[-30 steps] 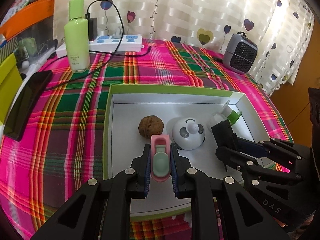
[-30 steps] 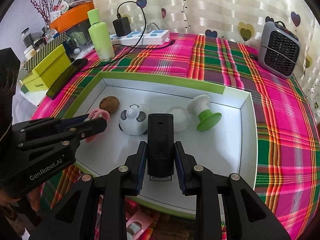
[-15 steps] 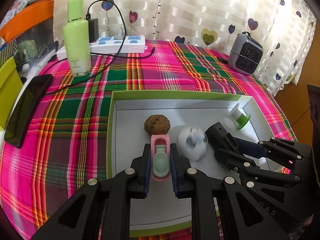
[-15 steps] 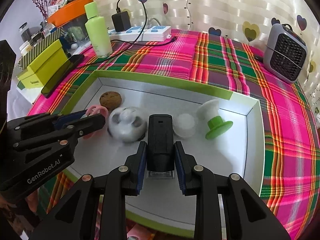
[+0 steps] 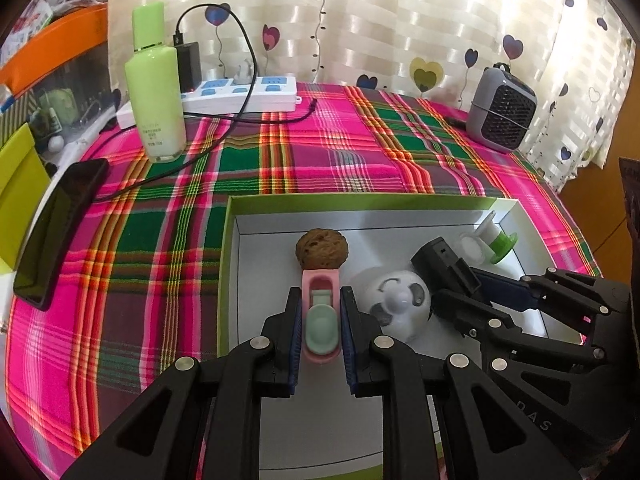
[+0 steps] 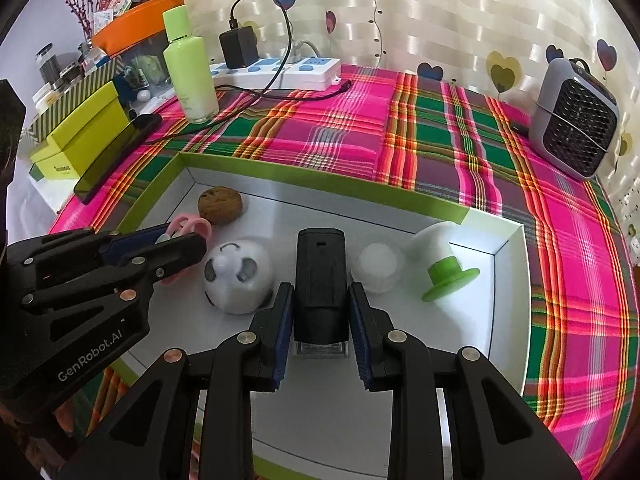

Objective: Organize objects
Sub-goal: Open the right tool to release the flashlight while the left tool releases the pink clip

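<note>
My left gripper (image 5: 320,310) is shut on a pink and mint clip (image 5: 321,322), held over the green-rimmed white tray (image 5: 280,420) just in front of a brown walnut (image 5: 322,248). My right gripper (image 6: 320,300) is shut on a black device (image 6: 321,276), held over the tray (image 6: 508,320) between a white panda ball (image 6: 237,276) and a white cap (image 6: 378,266). The panda ball (image 5: 398,304) lies between the two grippers. A white bottle with a green base (image 6: 444,266) lies on its side at the tray's right.
On the plaid tablecloth (image 5: 320,152) behind the tray stand a green lotion bottle (image 5: 156,92), a white power strip (image 5: 240,94) with a charger and cable, and a grey mini fan (image 5: 500,110). A black phone (image 5: 60,232) and yellow-green boxes (image 6: 76,136) lie at the left.
Both grippers have drawn back toward the tray's near side with their objects still held. The panda ball rolled and shifted a little inside the tray.
</note>
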